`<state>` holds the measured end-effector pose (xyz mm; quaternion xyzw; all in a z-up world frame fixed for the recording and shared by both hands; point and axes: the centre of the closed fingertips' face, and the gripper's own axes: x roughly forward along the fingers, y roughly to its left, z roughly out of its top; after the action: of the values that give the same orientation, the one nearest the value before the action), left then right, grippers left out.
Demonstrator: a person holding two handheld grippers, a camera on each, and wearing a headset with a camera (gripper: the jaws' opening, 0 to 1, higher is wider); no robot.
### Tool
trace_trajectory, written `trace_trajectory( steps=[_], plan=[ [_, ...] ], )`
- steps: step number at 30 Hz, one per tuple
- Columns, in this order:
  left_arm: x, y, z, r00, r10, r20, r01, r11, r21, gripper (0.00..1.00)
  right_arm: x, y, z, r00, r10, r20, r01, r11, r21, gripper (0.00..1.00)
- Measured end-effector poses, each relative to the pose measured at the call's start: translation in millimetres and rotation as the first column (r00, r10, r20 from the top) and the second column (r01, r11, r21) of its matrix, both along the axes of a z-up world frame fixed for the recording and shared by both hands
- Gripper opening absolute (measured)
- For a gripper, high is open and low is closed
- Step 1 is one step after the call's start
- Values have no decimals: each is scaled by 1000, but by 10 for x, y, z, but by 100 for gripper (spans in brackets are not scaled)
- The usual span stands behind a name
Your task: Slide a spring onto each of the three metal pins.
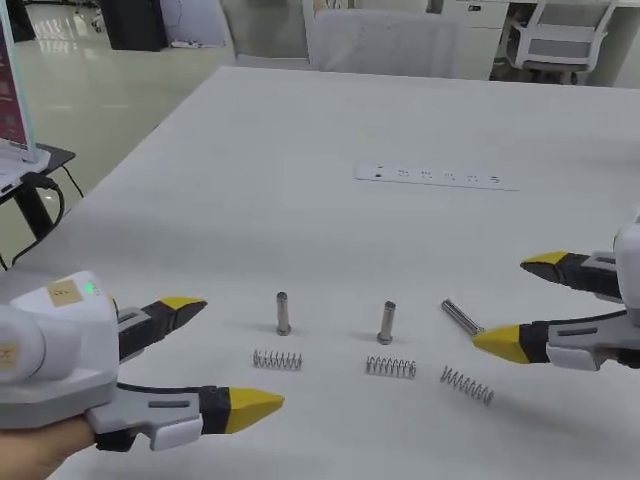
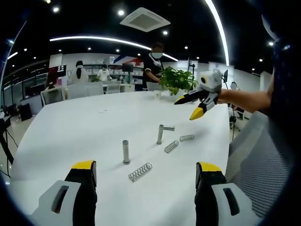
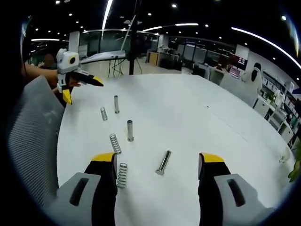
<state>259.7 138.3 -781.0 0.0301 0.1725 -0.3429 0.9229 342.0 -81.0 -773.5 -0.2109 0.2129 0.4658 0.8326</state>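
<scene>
Both claws hang over the white counter [image 1: 300,150] with nothing in them. The left claw [image 1: 225,352] sits at the near-left corner of the head view, yellow-tipped jaws spread wide, fully released. The right claw [image 1: 518,300] pokes in from the right edge, also released, jaws wide apart and empty.

The pins sit in a row across the middle of the counter. The left pin [image 1: 283,313] stands upright, and so does the middle pin [image 1: 387,322]. The right pin [image 1: 461,317] is tipped over and lying flat on its side, pretty close to the right claw's lower tip, though I can't tell if they touch.

Each pin has a spring lying flat on the counter just on the near side of it: left spring [image 1: 277,360], middle spring [image 1: 390,367], right spring [image 1: 467,385]. All three are loose and apart from their pins.

In the right gripper view the fallen pin lies on the counter ahead, between the two jaws, with the right spring close by the left jaw tip. In the left gripper view the left pin and its spring lie ahead between the jaws, and the right claw shows across the counter, up in the air.

Farther back a white power strip [image 1: 435,177] lies flat, and a chair [image 1: 560,40] stands past the far edge.
</scene>
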Motion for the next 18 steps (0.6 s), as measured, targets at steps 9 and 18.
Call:
trace_trajectory(
  steps=[9,18],
  plan=[
    [-2,8,8,1000,0,2,0,1000,1,84,146,96,-40,1000,17,-11,-17,999,-39,66],
    [-1,27,11,1000,3,2,-3,1000,1,84,268,192,-139,999,23,-44,-26,997,-74,63]
  ],
)
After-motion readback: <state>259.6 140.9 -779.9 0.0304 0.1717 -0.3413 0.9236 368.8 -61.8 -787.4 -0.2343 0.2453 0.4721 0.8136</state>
